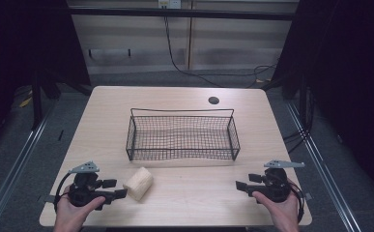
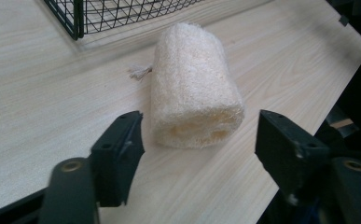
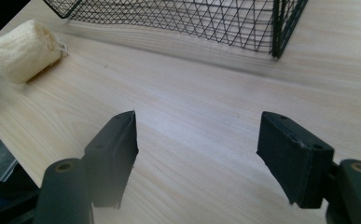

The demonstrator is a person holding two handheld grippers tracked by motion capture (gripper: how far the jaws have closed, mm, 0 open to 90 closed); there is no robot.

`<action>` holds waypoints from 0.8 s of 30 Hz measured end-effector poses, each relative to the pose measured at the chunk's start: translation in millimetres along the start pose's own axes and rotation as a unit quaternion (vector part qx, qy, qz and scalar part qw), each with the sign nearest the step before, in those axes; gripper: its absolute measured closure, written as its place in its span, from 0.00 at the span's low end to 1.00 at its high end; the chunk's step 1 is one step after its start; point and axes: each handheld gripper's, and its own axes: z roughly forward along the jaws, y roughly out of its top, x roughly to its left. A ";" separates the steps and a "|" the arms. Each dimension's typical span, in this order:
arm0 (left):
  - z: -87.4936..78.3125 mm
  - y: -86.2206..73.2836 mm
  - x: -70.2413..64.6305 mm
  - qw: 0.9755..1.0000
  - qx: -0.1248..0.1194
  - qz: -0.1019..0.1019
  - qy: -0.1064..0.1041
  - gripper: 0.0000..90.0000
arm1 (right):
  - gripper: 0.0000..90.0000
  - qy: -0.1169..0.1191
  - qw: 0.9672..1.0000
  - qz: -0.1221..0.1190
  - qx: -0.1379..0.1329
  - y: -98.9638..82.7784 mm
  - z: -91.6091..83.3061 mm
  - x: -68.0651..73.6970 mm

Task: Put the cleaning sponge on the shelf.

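Observation:
A pale, cylindrical loofah sponge lies on its side on the wooden table, in front of the left corner of a black wire basket. My left gripper sits just left of the sponge and points at it. In the left gripper view the loofah has its near end just ahead of the gripper, whose jaws stand apart without touching it. My right gripper rests at the front right of the table. It is open over bare wood, with the loofah far off to its left.
The basket holds nothing and stands at the table's middle; its corner is close behind the sponge. A dark round hole sits at the back of the table. The front edge runs right beside both hands.

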 end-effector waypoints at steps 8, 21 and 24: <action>-7.0 -0.3 -1.9 0.999 -0.008 -0.033 -0.021 0.44 | 0.38 -0.019 0.998 -0.052 -0.004 1.0 -1.6 11.3; -8.7 18.0 -16.6 0.999 0.038 0.014 0.000 0.38 | 0.35 0.017 0.999 -0.029 -0.003 -0.9 1.2 13.0; -8.0 24.9 -19.5 0.998 0.057 0.024 0.008 0.37 | 0.34 0.017 0.999 -0.033 0.005 -1.0 2.4 13.2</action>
